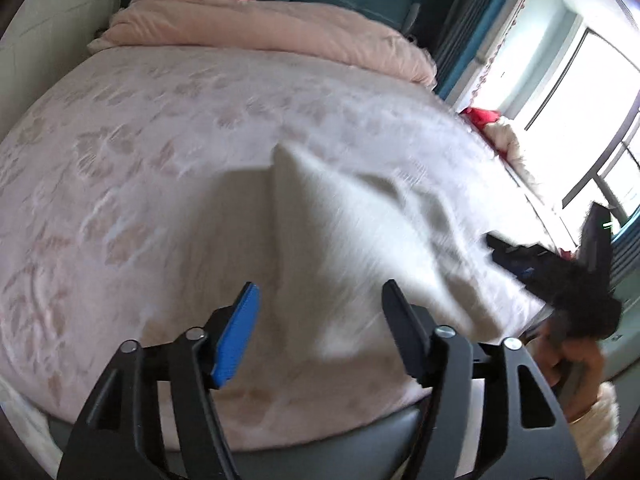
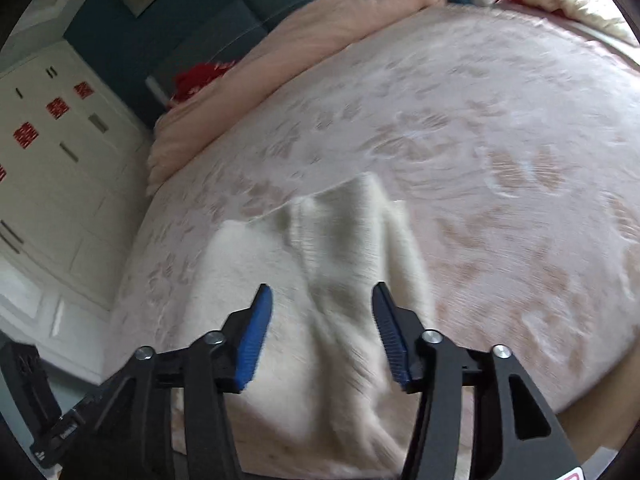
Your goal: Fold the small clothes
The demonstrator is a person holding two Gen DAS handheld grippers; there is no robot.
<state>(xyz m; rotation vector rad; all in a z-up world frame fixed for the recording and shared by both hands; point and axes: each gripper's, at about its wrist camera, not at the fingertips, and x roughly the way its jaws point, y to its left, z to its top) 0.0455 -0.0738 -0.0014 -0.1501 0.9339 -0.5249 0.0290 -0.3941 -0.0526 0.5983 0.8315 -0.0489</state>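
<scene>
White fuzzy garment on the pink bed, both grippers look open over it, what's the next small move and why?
Probably lower the left gripper and right gripper onto the white fuzzy garment and pinch its near edge. Both sets of jaws stand apart with nothing pressed between them, and the cloth lies rumpled in ridges on the pink patterned bedspread.

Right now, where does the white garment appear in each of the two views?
Left wrist view: the white garment lies centre to lower right, ahead of the open left hand-held gripper.
Right wrist view: the white garment lies centre to bottom.
Shared landmark: the folded pink quilt at the bed's far end.
</scene>
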